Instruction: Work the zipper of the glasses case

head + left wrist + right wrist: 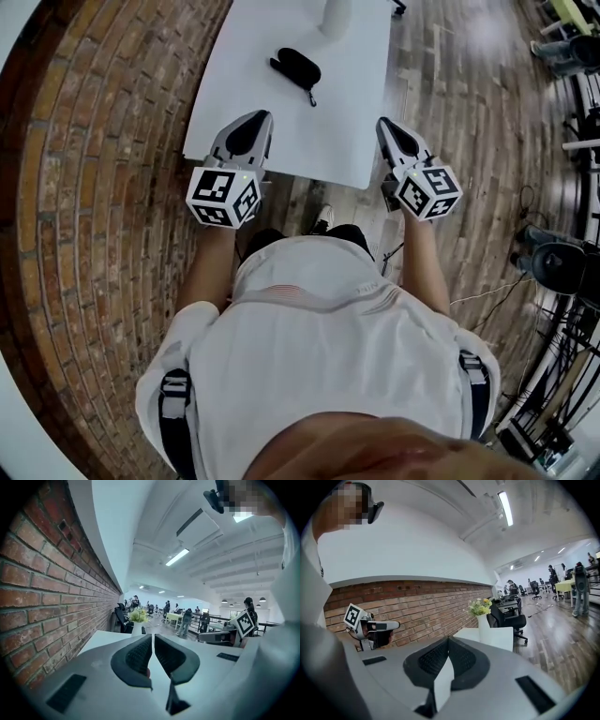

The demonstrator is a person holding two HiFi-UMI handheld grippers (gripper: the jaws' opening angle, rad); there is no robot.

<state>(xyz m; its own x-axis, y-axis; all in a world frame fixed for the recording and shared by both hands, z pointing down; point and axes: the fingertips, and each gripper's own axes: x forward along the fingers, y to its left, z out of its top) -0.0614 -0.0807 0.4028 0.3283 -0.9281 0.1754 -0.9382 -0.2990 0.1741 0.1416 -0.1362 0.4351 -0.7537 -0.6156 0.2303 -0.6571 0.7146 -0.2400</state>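
1. The black, oval, zippered glasses case [295,67] lies flat on the white rectangular table [337,131], toward its far half. A small black pull tab [310,97] trails off the end nearer the person.
2. The case sits well ahead of both claws and touches neither. It is closer to the line of the left one than to the right one.
3. The left gripper [261,116], grey with dark padded jaws, hovers over the near left edge of the table. Its black-and-white marker cube [223,195] is at the back, by the hand. In the left gripper view its jaws are closed, the ribbed pads meeting at the tips [153,637].
4. The right gripper [385,123] hangs at the near right corner of the table, level with the other. Its own marker cube [428,190] faces up. In the right gripper view its jaws are likewise closed, pad against pad [447,642].
5. At the far end of the table stands a tall white vase [483,622] holding a small bunch of yellow and white flowers with green leaves [480,605]. From above only its pale body [335,17] shows at the table's top edge.
6. A red brick wall [84,206] runs along the left of the table, and a grey wood-plank floor [459,84] spreads to the right.
7. A black office chair [508,617] stands just beyond the vase.
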